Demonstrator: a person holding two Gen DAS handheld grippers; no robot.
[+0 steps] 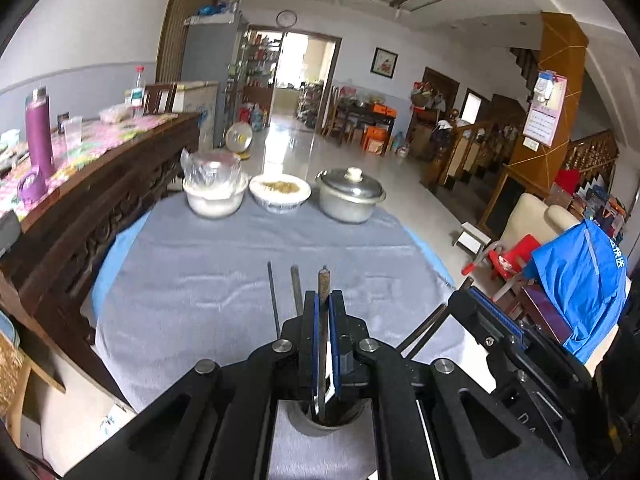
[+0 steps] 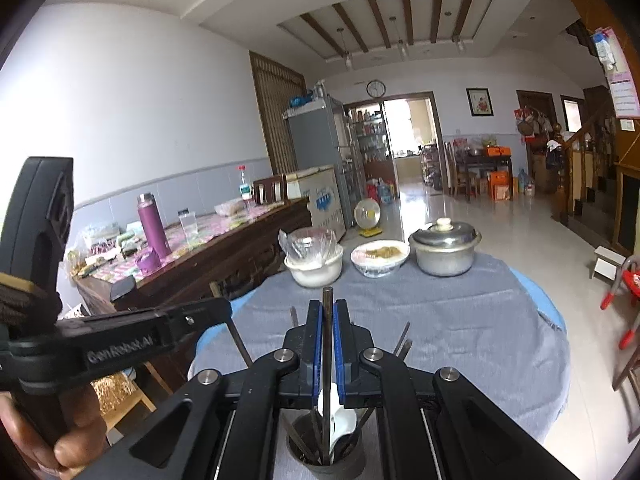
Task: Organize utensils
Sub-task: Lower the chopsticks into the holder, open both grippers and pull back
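Left tool clamped on brown chopstick, upright over metal cup at 6 o'clock. Right tool clamped on dark thin chopstick, above same cup; white spoon inside. Grey-clothed worktop.

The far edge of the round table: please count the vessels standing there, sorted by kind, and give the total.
Metal pot with lid: 1
Open bowl with food: 1
White bowl with a plastic-wrapped bowl on top: 1
Total: 3, all standing on the grey cloth.
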